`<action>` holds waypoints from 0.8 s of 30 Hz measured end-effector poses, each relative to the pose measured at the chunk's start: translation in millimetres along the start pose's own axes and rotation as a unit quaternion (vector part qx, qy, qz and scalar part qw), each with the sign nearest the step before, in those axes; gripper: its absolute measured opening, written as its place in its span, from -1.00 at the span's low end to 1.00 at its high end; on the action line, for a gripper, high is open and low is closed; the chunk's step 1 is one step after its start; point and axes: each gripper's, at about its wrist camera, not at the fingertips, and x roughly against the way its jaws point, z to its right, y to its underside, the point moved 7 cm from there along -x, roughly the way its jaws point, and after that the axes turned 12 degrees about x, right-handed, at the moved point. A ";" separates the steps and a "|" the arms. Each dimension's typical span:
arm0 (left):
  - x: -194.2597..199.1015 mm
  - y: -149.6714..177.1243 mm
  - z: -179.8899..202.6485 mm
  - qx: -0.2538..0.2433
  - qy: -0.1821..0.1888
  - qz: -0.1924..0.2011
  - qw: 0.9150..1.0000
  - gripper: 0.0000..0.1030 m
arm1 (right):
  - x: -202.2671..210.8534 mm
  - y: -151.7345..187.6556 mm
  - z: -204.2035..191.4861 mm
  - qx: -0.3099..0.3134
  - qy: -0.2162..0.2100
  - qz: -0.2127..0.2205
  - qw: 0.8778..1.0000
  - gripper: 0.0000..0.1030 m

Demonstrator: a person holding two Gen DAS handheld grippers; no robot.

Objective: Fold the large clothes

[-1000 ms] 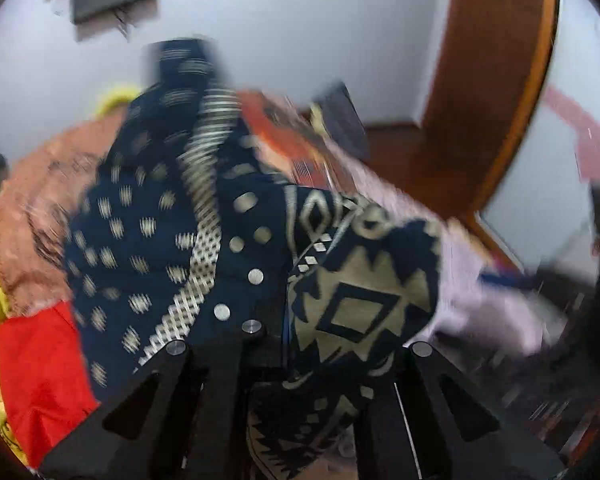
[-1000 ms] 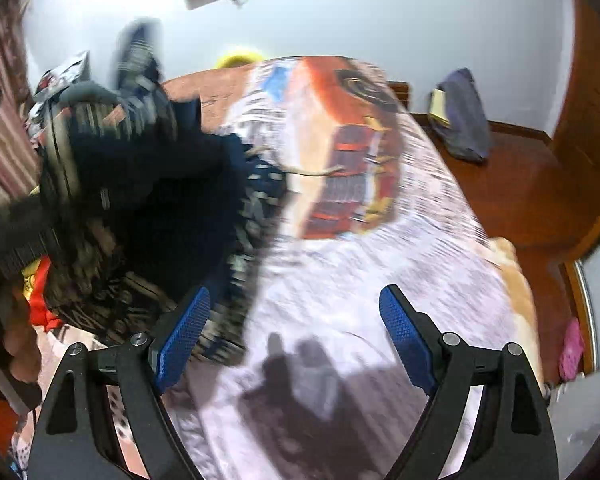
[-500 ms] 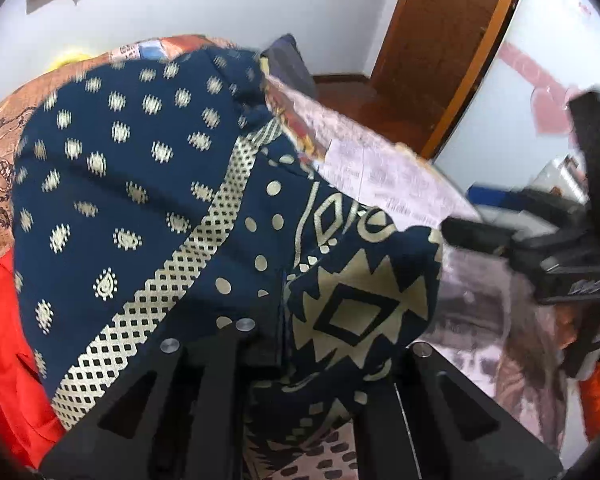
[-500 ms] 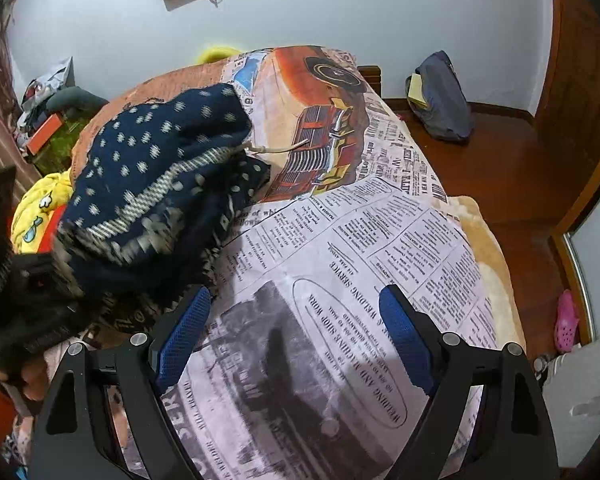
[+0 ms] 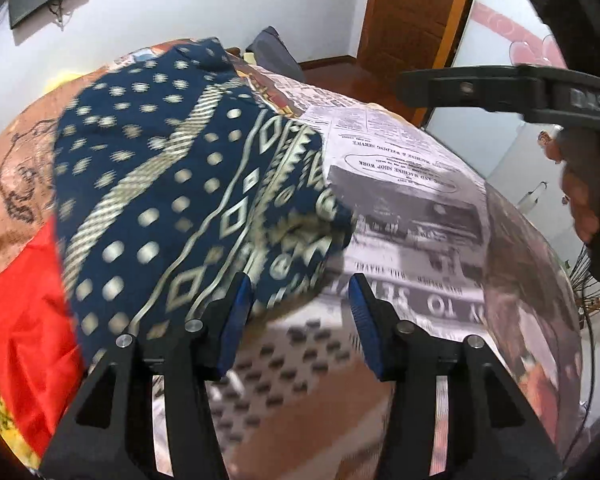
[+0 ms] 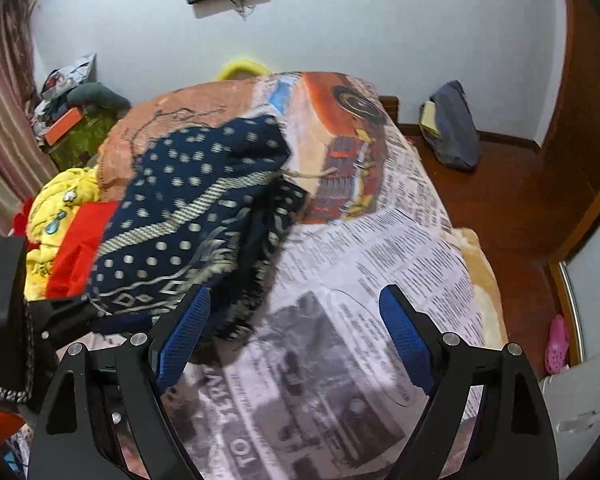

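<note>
Navy patterned garment (image 5: 188, 184) heaped on newsprint bedspread (image 6: 380, 272), left claw (image 5: 300, 312) and right claw (image 6: 294, 332) both agape, empty

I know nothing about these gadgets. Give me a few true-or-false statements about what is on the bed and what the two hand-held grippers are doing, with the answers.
1. The navy patterned garment lies on a newspaper-print bedspread. True.
2. The right hand-held gripper is clamped on the garment. False: its fingers are spread apart and hold nothing.
3. A red cloth lies beside the garment. True.
4. The left hand-held gripper is shut. False: its fingers stand open, with the garment's edge in front of them.
5. A green backpack sits on the floor. False: the bag by the wall is dark blue-grey.
</note>
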 end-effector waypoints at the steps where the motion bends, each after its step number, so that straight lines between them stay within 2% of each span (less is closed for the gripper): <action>1: 6.8 0.4 -4.7 0.004 -0.005 0.005 1.000 -0.04 | -0.1 -4.2 -6.1 0.006 -0.004 0.004 1.000 0.64; 4: 33.5 -3.0 -23.5 0.027 -0.035 0.032 0.999 -0.03 | -7.5 -15.8 -24.5 0.024 -0.018 0.010 1.000 0.64; 5: 41.1 -9.8 -35.7 0.036 -0.054 0.046 0.997 0.04 | -12.1 -18.3 -29.4 0.028 -0.022 0.010 0.999 0.64; 8: 58.4 -25.7 -75.7 0.057 -0.113 0.087 0.988 0.23 | -33.9 -24.7 -47.7 0.039 -0.040 0.002 0.998 0.64; 10: 62.6 -28.9 -98.7 0.076 -0.130 0.092 0.984 0.24 | -47.5 -23.6 -56.8 0.042 -0.050 -0.008 0.998 0.64; 15: 37.9 -27.2 -135.7 0.123 -0.129 0.062 0.982 0.25 | -86.0 -5.3 -59.8 0.034 -0.056 -0.056 0.996 0.64; 17: 26.7 -20.3 -138.3 0.129 -0.126 0.058 0.982 0.34 | -95.9 8.5 -51.3 0.034 -0.047 -0.076 0.995 0.64; 20: 21.9 -9.9 -145.6 0.130 -0.135 0.067 0.980 0.54 | -99.1 26.0 -38.1 0.028 -0.051 -0.088 0.994 0.64; 24: 26.0 4.1 -155.9 0.123 -0.151 0.066 0.979 0.57 | -88.8 41.1 -18.6 -0.003 -0.074 -0.091 0.993 0.65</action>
